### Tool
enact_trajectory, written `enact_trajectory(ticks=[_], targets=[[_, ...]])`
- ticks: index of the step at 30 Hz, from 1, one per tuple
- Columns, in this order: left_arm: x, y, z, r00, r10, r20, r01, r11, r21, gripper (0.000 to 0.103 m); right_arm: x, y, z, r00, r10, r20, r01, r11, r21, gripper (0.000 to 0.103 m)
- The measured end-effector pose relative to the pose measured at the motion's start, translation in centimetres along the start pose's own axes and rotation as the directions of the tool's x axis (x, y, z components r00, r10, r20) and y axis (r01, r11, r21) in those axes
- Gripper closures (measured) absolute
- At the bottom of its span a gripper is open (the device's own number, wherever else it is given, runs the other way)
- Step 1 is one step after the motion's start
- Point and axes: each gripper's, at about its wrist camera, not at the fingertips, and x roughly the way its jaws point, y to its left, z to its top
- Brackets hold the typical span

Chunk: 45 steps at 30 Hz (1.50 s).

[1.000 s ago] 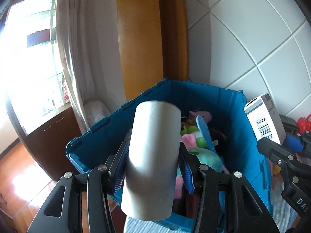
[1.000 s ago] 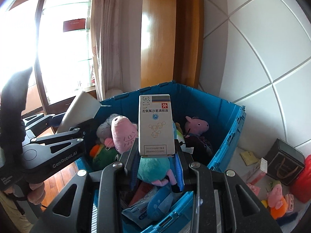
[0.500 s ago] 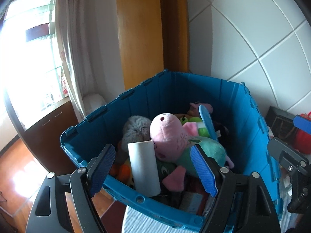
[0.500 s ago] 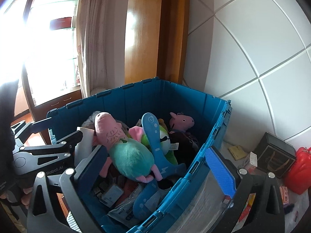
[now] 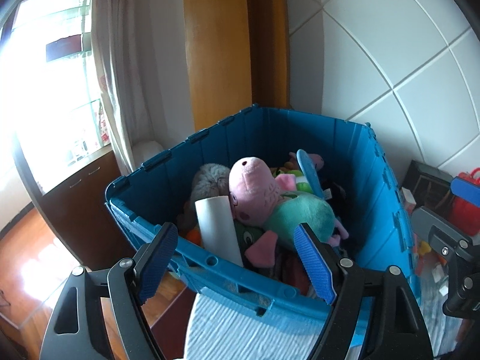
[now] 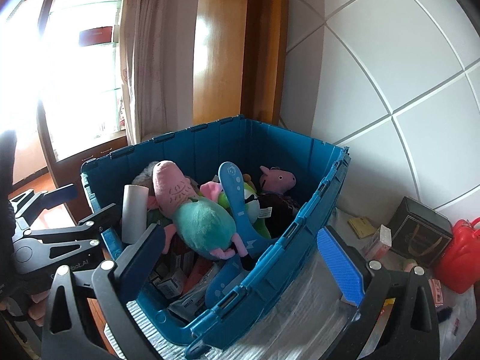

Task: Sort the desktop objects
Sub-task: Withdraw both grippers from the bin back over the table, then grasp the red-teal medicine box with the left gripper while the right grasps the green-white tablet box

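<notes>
Both jaws wide, nothing btwn. Left gripper point(image 5: 237, 258) over near rim of blue crate point(image 5: 300, 138); right gripper point(image 6: 243, 255) straddling crate's right wall. Grey tube point(image 5: 217, 228) inside, upright-ish, leaning on near wall beside pink/teal plush point(image 5: 270, 201). Blue paddle-shaped thing point(image 6: 237, 201) across toys. Black box point(image 6: 420, 231), red bag point(image 6: 462, 255) outside, right.

Blue bin point(image 5: 300, 138); pink-teal plush point(image 5: 270, 201); white tube point(image 5: 217, 225).
</notes>
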Motion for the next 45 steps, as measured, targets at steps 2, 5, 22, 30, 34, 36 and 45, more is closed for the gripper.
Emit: enact_trajectory(ticks=[2,5,22,30,34,36,45], targets=[[-0.8,-0.7,-0.5,1.000,-0.003,0.006,0.003,1.000,0.008,0.023,-0.8,-0.4,-0.6,1.000,0.000,-0.002,0.000,1.000,0.008,0.000],[-2.0,-2.0,-1.5,1.000,-0.016,0.010,0.016,1.000,0.022,0.023,-2.0,-1.3,-1.9,1.000,-0.010,-0.008,0.010,1.000,0.021,0.000],[-7.4,-17.6,-6.6,0.992,-0.127,-0.022,0.129,0.983,0.133,0.023,-10.1,-14.1,-10.8,0.992,-0.097,-0.083,0.105,0.989,0.102,0.000],[-8.8,-28.2,-9.2,0.978,-0.195,-0.070,0.205,0.958,0.199,0.023,-14.0,-23.7,-16.4,0.975,-0.177,-0.133,0.199,0.963,0.179,0.000],[-8.2,-32.9,-10.6,0.966,-0.225,-0.123,0.249,0.938,0.240,0.023,-15.0,-28.4,-19.4,0.958,-0.221,-0.184,0.261,0.938,0.230,0.000],[-7.4,-35.0,-11.3,0.959,-0.240,-0.153,0.274,0.926,0.261,0.023,-15.3,-30.6,-20.8,0.946,-0.241,-0.216,0.293,0.920,0.260,0.000],[-1.5,-40.6,-14.7,0.916,-0.257,-0.309,0.351,0.887,0.300,0.023,-14.9,-37.8,-28.4,0.871,-0.295,-0.392,0.441,0.822,0.361,0.000]])
